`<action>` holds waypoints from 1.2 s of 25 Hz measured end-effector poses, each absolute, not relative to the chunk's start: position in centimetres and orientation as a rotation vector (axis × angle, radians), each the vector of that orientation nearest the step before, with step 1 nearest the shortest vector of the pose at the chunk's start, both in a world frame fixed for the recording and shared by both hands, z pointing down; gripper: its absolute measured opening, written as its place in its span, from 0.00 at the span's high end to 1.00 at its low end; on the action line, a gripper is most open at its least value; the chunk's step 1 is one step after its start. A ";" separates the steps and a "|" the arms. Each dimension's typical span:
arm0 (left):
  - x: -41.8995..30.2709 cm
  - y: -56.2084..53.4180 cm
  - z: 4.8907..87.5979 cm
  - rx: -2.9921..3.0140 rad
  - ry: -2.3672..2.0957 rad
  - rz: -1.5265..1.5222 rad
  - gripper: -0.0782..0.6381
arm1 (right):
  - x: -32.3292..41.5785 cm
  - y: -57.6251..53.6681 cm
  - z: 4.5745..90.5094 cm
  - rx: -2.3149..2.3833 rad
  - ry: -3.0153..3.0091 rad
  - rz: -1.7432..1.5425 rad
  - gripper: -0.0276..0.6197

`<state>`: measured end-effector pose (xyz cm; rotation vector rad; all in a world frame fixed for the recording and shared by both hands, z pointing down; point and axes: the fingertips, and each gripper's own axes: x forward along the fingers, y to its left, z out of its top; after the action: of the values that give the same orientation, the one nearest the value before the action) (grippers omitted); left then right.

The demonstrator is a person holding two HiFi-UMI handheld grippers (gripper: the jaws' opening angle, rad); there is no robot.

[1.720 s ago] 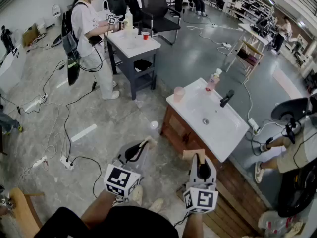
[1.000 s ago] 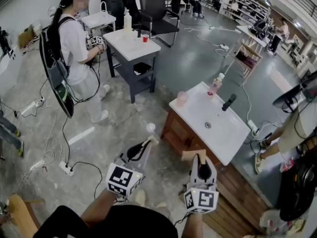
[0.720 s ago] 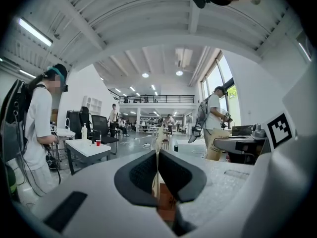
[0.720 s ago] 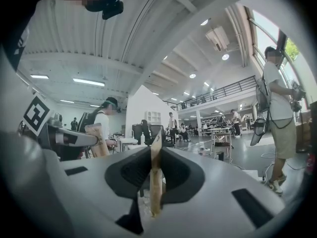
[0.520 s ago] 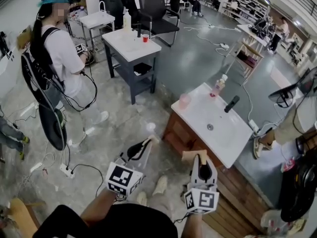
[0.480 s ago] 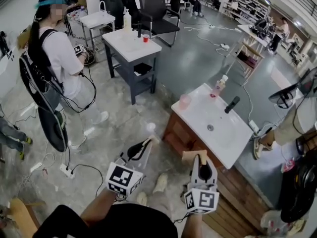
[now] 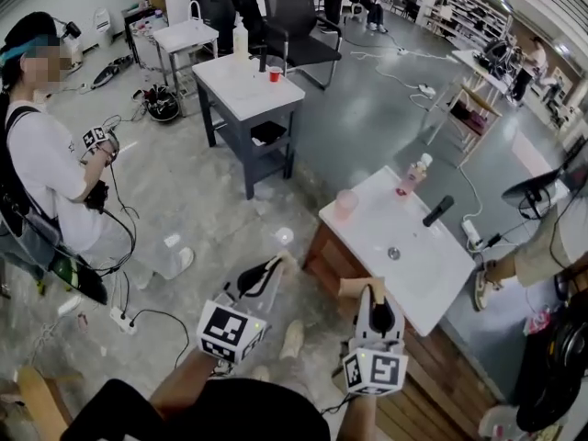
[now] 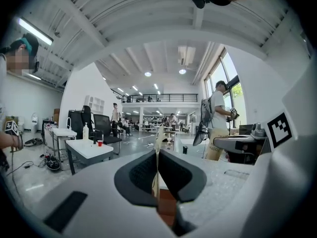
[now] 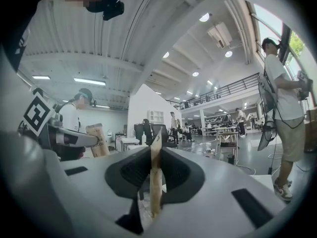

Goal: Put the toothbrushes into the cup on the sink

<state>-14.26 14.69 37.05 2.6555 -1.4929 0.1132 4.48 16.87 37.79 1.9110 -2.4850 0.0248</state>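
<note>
A white sink counter [image 7: 367, 243] on a wooden cabinet stands ahead and to the right in the head view. On its far corner is a pink cup [image 7: 346, 202], with a pink bottle [image 7: 413, 175] and a black faucet [image 7: 438, 210] behind the basin. My left gripper [image 7: 274, 266] is held low, short of the counter, shut on a flat tan toothbrush packet [image 7: 281, 259], seen edge-on between its jaws [image 8: 157, 157]. My right gripper [image 7: 367, 288] is shut on a second tan packet [image 9: 155, 172], near the counter's front edge. The left one's packet [image 9: 98, 140] also shows in the right gripper view.
A grey table with a white top [image 7: 246, 85] carries a bottle and a red cup, with an office chair [image 7: 299, 16] behind it. A person with grippers [image 7: 46, 173] stands at the left. Cables and a power strip [image 7: 124, 318] lie on the floor. Another person [image 7: 551, 237] is by the sink's right.
The person at the left has walked further left and nearer. The view has shifted a little, so the sink sits slightly lower and to the right. Both grippers keep their grip and place.
</note>
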 end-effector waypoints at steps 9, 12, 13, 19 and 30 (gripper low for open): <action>-12.4 7.3 38.3 2.623 -1.525 0.145 0.88 | 6.2 8.7 39.2 1.863 -2.519 0.063 0.87; -11.7 4.8 38.4 2.607 -1.536 0.151 0.88 | 7.0 6.2 39.5 1.848 -2.523 0.083 0.87; -11.5 4.0 38.5 2.601 -1.538 0.152 0.88 | 7.3 5.3 39.6 1.843 -2.525 0.086 0.87; -9.9 -0.3 39.5 2.573 -1.548 0.154 0.88 | 9.1 1.0 40.6 1.823 -2.524 0.111 0.87; -8.9 -6.0 40.4 2.522 -1.600 0.169 0.88 | 10.2 -6.1 41.2 1.765 -2.576 0.128 0.87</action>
<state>-8.87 -6.03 40.39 2.5216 -1.5996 0.1694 10.16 -6.07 41.17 1.7650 -2.5764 0.1279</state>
